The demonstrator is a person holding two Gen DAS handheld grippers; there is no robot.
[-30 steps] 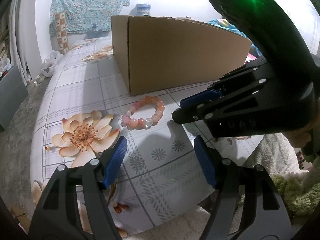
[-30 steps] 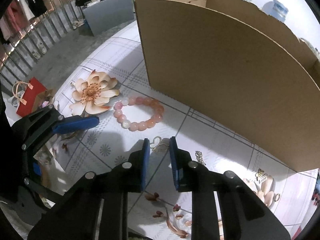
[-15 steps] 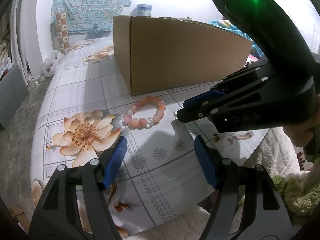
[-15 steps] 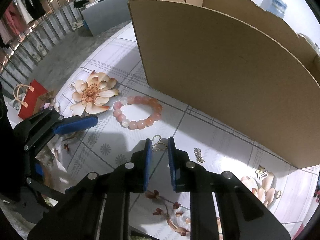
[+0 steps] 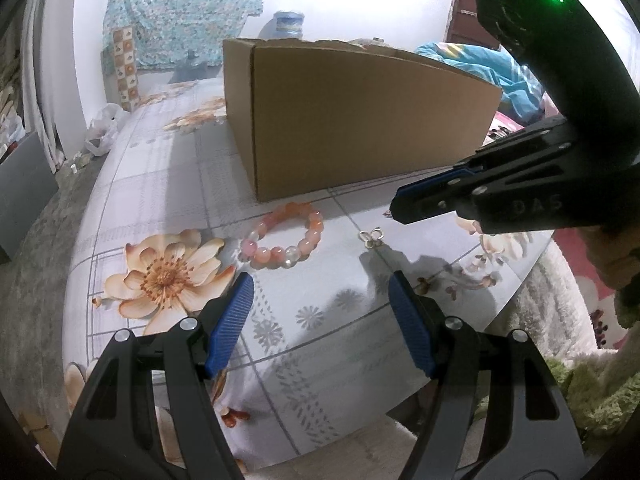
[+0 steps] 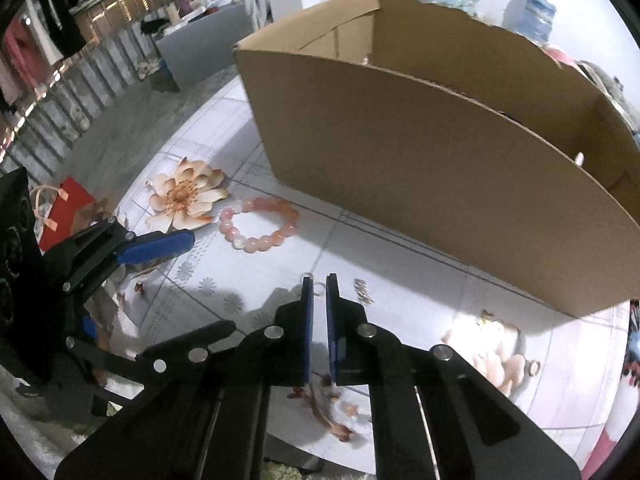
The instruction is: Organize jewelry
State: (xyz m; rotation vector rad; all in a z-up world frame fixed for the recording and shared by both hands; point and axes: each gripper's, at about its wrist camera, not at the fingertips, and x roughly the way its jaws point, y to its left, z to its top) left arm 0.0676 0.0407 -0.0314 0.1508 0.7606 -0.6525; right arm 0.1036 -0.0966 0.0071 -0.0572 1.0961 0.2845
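A pink and orange bead bracelet lies on the flowered table in front of a brown cardboard box. To its right a small gold earring rests on the cloth. My right gripper hovers just above the earring; its jaws are closing to a thin slit with nothing between the pads. My left gripper stands open and empty near the table's front edge, a little short of the bracelet.
A small silvery piece, a gold charm and a ring lie further right on the table. The box is open on top. A red paper bag sits on the floor to the left.
The right gripper's jaws have narrowed almost to touching and it has lifted slightly, baring the earring on the cloth in the left wrist view. The left gripper has stayed still.
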